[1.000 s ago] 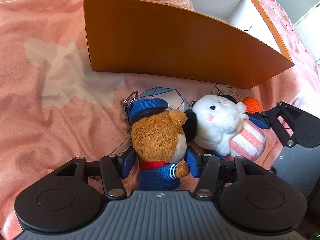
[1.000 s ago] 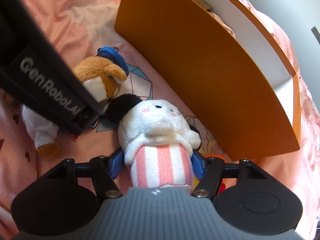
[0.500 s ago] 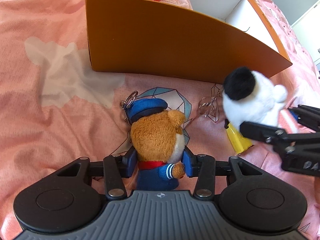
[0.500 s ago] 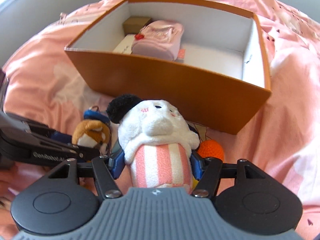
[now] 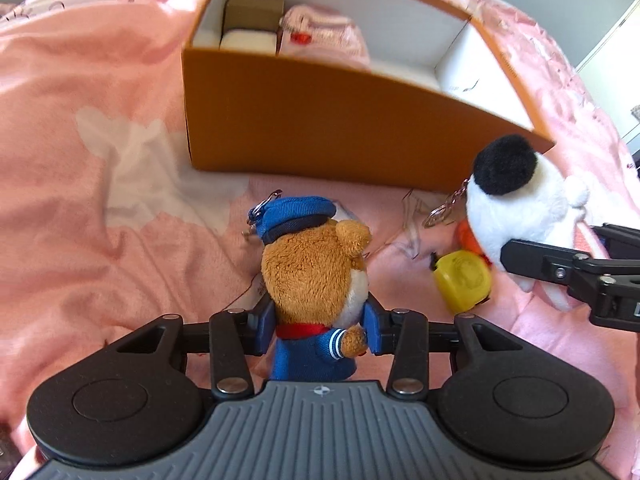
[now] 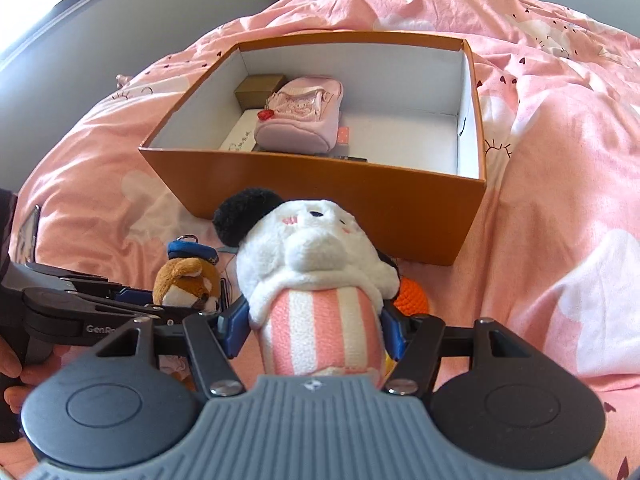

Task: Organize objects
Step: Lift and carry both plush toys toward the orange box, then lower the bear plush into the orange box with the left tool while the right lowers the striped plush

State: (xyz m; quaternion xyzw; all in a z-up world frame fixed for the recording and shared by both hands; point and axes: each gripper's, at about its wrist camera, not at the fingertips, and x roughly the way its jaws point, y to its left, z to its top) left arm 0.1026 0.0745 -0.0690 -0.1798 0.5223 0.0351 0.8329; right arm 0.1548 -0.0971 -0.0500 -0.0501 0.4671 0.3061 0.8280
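Observation:
My left gripper (image 5: pixel 318 330) is shut on a brown bear plush (image 5: pixel 316 276) in a blue cap and uniform, lifted a little off the pink bedspread. My right gripper (image 6: pixel 312 326) is shut on a white plush with a black ear and a pink-striped body (image 6: pixel 316 280), held in the air in front of the orange box (image 6: pixel 360 200). The white plush also shows at the right of the left wrist view (image 5: pixel 516 204), and the bear low left in the right wrist view (image 6: pixel 188 284).
The open orange box (image 5: pixel 320 128) holds a pink mini backpack (image 6: pixel 300 116), a small brown box (image 6: pixel 260 88) and a white box (image 5: pixel 248 42). A yellow toy (image 5: pixel 464 280) and an orange knitted ball (image 6: pixel 412 296) lie on the bedspread before the box.
The right gripper has lifted the white plush off the bed and up toward the box. The left gripper has closed on the bear and raised it slightly.

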